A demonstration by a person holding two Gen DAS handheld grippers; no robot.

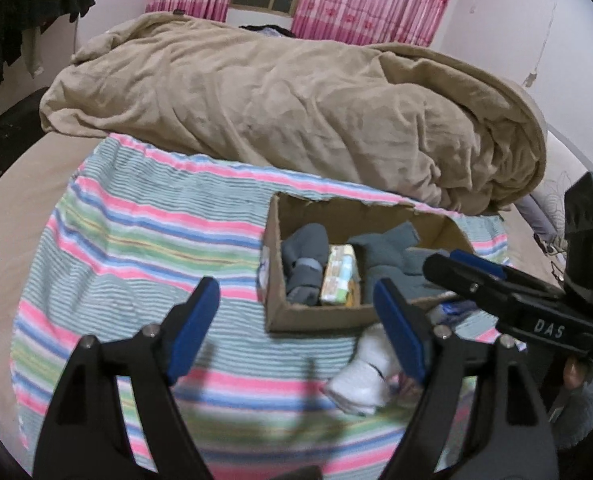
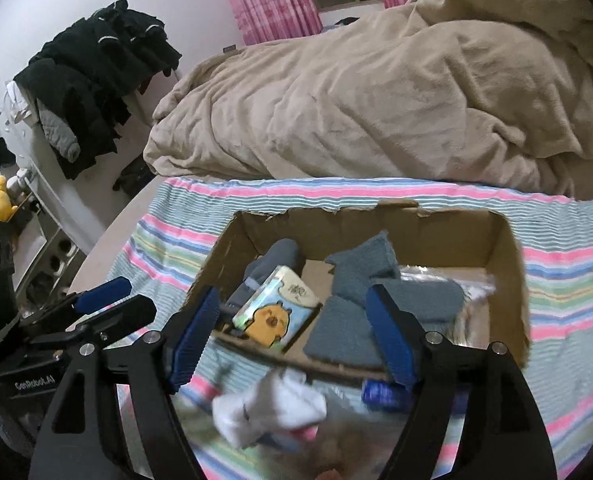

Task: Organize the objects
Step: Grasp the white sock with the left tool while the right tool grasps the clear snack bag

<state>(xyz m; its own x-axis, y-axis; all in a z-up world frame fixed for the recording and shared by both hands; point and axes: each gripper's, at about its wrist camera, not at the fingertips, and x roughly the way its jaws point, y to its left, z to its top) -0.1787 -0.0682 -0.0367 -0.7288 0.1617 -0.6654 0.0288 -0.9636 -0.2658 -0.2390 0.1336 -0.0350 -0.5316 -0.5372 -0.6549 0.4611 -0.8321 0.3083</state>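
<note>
While both grippers hung over the striped cloth spread on the bed, a torn-edged cardboard box sat on that cloth, just in front of the rumpled tan blanket. Inside the box lay rolled grey socks against the left wall, a tissue pack printed with a yellow cartoon animal beside them, folded blue-grey cloths toward the middle, and something in clear plastic at the right, too blurred to name. White socks lay on the striped cloth just outside the box's near wall, with a small blue packet near them. The left gripper had its jaws spread wide with nothing between them, above the cloth to the left of the box. The right gripper was likewise spread and empty, hanging over the near wall with the white socks below it. Dark clothes were heaped beyond the bed, and pink curtains flanked the window.
</note>
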